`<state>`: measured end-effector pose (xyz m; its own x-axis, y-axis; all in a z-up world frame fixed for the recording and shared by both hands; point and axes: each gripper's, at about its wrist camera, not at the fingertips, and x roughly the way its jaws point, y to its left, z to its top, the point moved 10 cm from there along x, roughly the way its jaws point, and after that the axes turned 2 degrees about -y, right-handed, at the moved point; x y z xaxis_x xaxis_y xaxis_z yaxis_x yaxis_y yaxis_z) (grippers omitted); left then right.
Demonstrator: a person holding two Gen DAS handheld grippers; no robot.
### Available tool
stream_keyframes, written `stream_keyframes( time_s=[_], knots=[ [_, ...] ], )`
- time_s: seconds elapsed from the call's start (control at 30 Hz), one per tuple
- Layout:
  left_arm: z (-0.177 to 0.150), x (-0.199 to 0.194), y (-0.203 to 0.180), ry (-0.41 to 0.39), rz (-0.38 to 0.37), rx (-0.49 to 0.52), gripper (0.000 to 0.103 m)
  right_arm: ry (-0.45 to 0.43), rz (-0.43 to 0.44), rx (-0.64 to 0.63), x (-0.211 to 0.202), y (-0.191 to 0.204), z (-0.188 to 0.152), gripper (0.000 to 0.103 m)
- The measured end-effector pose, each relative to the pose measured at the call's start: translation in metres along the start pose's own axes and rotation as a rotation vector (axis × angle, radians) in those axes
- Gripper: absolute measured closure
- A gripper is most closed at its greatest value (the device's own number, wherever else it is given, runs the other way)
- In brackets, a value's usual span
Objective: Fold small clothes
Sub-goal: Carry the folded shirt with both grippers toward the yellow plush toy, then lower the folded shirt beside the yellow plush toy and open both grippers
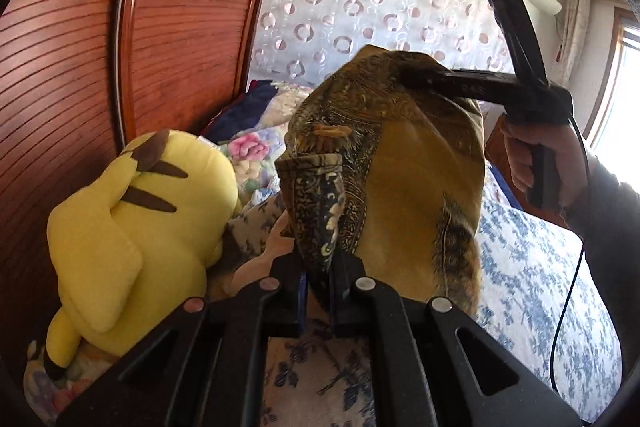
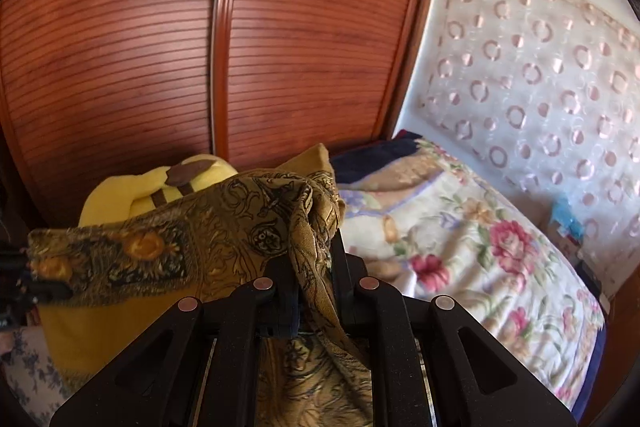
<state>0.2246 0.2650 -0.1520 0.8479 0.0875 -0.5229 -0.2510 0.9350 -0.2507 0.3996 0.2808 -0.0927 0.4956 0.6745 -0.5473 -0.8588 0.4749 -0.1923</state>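
Left wrist view: both tools, left tool [image 1: 320, 267] and right tool [image 1: 404, 75], clamp the mustard scarf [image 1: 408, 163], stretched lengthwise between them.

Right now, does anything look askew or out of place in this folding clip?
Nothing damaged. The mustard patterned cloth hangs bunched between the left gripper and right gripper, not spread flat; a yellow plush toy crowds the bed's edge.

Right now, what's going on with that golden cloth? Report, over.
Left gripper shut on the golden scarf; right gripper shut on it too. Scarf held up between them above the bed. Yellow plush toy close beside, not touching.
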Motion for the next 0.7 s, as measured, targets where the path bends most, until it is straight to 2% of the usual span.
stream_keyframes(
  time_s=[0.13, 0.27, 0.37, 0.4, 0.53, 0.57, 0.7],
  knots=[
    [-0.004, 0.004, 0.003, 0.027, 0.012, -0.002, 0.098, 0.035, -0.006, 0.012, 0.015, 0.005, 0.001, 0.09],
    [0.002, -0.003, -0.001, 0.022, 0.003, 0.023, 0.092, 0.022, -0.076, 0.055, 0.009, -0.009, -0.002, 0.064],
    [0.011, -0.009, 0.001, 0.009, 0.022, 0.039, 0.081, 0.0, -0.107, 0.076, -0.003, -0.02, -0.005, 0.062],
    [0.015, -0.012, 0.002, -0.004, 0.03, 0.043, 0.075, -0.004, -0.114, 0.085, -0.006, -0.022, -0.007, 0.061],
    [0.029, -0.024, 0.003, -0.036, 0.018, 0.058, 0.058, -0.016, -0.052, 0.128, -0.018, -0.016, -0.019, 0.06],
    [0.031, -0.025, 0.002, -0.036, 0.015, 0.067, 0.048, -0.006, -0.034, 0.133, -0.017, -0.012, -0.025, 0.06],
    [0.031, -0.022, -0.006, -0.017, 0.02, 0.112, 0.043, 0.054, -0.028, 0.135, 0.0, -0.007, -0.049, 0.06]
  ],
)
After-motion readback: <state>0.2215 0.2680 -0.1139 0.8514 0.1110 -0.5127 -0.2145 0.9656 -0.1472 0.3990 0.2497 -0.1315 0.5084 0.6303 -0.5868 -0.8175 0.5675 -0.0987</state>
